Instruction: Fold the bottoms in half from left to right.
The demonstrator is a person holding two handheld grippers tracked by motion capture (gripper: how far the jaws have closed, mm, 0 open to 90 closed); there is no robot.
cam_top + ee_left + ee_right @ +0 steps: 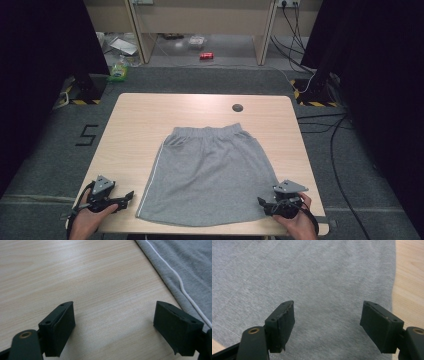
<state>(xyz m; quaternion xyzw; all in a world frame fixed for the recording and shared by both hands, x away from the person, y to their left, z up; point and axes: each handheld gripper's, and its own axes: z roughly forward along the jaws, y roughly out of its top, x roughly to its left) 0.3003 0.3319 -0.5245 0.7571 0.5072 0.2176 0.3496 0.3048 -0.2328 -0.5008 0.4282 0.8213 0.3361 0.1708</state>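
Red can (206,56), green packet (118,73) and black cables (320,122) on the grey floor (45,155) beyond.

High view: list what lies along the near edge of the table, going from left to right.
left gripper → grey skirt → right gripper, all over the wooden table, both with jaws open.

We see the desk (140,120) evenly lit from overhead under dark, dim surroundings, a pale glare patch on its wood in the left gripper view, and soft shadows beneath slightly blurred fingers (60,327).
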